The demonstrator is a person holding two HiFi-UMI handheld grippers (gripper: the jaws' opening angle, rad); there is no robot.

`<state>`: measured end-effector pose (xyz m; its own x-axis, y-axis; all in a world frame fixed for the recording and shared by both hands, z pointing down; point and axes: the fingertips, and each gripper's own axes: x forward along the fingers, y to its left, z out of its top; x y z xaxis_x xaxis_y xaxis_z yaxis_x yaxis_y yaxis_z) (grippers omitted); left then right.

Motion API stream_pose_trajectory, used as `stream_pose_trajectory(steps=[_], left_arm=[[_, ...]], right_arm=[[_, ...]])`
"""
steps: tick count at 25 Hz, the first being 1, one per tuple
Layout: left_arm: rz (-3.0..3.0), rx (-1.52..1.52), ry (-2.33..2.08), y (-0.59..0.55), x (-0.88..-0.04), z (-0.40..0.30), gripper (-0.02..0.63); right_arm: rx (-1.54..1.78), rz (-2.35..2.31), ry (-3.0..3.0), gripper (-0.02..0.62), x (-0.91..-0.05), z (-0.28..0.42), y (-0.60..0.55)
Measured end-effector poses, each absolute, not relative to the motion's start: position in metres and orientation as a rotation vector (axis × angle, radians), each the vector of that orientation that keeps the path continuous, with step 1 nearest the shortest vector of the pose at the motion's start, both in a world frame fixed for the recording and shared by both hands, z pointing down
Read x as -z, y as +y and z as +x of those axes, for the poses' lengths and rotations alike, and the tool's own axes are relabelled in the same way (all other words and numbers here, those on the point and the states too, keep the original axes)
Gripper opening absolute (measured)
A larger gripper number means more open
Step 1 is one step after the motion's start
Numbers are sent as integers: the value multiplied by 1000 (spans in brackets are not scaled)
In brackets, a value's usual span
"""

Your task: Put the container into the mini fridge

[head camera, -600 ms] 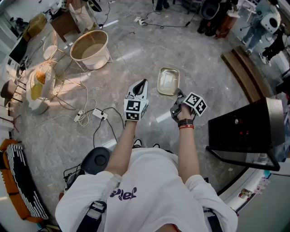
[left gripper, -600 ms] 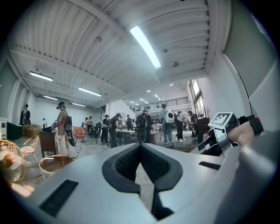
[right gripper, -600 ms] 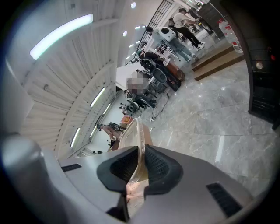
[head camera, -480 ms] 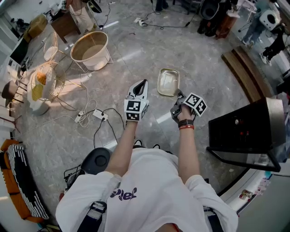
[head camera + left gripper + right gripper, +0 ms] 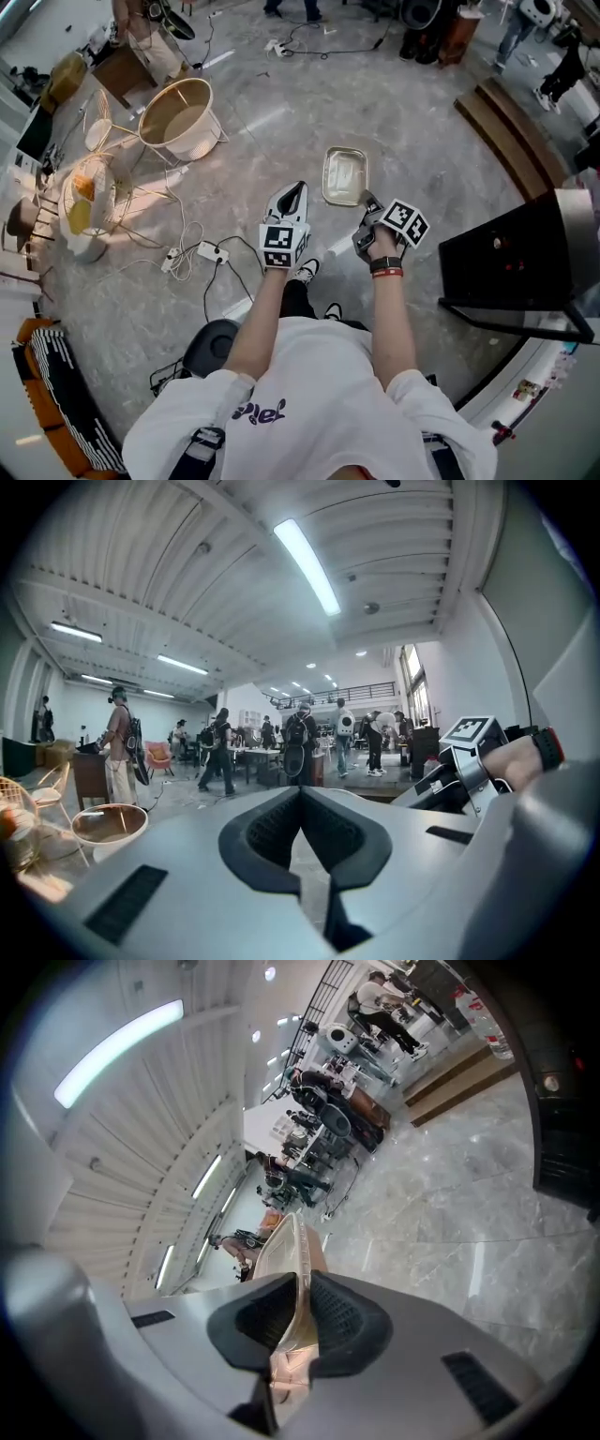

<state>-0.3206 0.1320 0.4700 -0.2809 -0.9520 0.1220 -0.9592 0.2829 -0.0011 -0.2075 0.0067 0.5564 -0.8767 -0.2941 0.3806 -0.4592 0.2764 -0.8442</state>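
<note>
- Currently the right gripper (image 5: 367, 202) is clamped on the near rim of the container (image 5: 344, 175), a shallow rectangular tray. In the right gripper view the thin rim stands between the two dark pads, and both pads press on it.
- The container hangs in the air above the marble floor (image 5: 422, 122), just above centre in the head view. Its long axis runs up the frame, away from the person.
- The left gripper (image 5: 296, 187) floats just left of the container without touching it. Its jaws are together with nothing between them.
- The black mini fridge (image 5: 511, 267) sits at the right edge of the head view, to the lower right of the container and well apart from it.
- The right hand is the nearer one to the fridge, so the carry is probably a sweep to the right with that hand.
- Whether the fridge door already stands open cannot be told from above. If it is closed, the free left gripper looks best placed to handle it.
</note>
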Motion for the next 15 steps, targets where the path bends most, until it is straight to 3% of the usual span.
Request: stream_pose_trajectory(steps=[15], left_arm=[[2194,-37,-2131,-42,-450,-393,20]], right_arm=[[-1736,1110,-2386,60,-544,-249,-111]])
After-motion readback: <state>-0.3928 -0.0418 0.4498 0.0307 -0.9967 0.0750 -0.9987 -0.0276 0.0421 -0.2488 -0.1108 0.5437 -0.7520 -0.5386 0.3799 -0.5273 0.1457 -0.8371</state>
